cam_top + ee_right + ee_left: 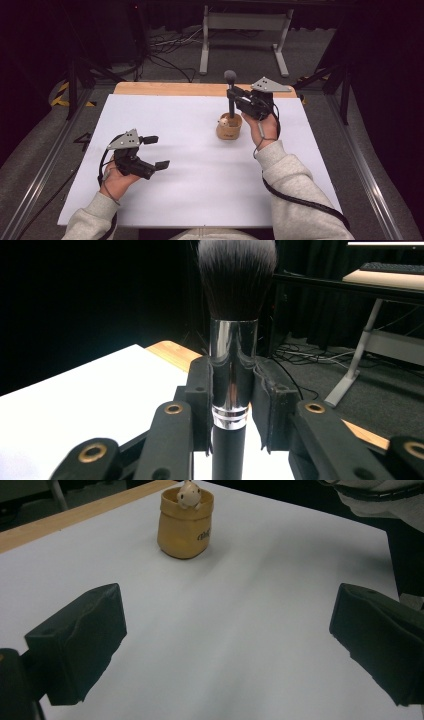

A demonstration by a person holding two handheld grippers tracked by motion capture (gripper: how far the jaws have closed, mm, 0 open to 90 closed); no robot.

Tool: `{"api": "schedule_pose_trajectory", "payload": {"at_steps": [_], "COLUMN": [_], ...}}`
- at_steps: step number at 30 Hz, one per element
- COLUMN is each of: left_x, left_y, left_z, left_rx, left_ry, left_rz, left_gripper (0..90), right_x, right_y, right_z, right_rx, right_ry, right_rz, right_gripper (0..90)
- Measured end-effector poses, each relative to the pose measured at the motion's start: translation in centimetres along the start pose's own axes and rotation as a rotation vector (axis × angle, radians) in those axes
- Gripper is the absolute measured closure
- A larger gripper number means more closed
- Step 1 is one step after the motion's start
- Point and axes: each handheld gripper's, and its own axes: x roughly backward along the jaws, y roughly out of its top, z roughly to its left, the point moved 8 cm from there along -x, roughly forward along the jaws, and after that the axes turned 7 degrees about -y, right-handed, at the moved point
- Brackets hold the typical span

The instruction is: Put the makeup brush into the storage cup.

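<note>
Brush standing straight up over the little pot

The right gripper (233,95) is clamped on the makeup brush (230,95) at its silver collar, long axis vertical, bristles up, lower end at the tan pot (229,127) (can't tell if it's touching inside). The left gripper (156,152) sits well apart over the white table (200,175), jaws spread wide around nothing.

We wear light grey sleeves (292,172); our black grippers carry grey triangular plates (123,139) and black cables (300,201).
</note>
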Motion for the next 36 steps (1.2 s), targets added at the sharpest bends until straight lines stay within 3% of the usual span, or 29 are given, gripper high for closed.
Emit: {"api": "schedule_pose_trajectory", "payload": {"at_steps": [36], "left_x": [-0.1], "left_y": [-0.3], "left_z": [-0.1], "left_rx": [0.004], "left_ry": [-0.008], "left_rz": [0.009], "left_gripper": [2.1], "right_x": [-1.7], "right_y": [-4.9], "right_z": [-1.7], "right_rx": [-0.021], "right_ry": [-0.032], "right_rz": [0.047], "right_gripper": [71.1]}}
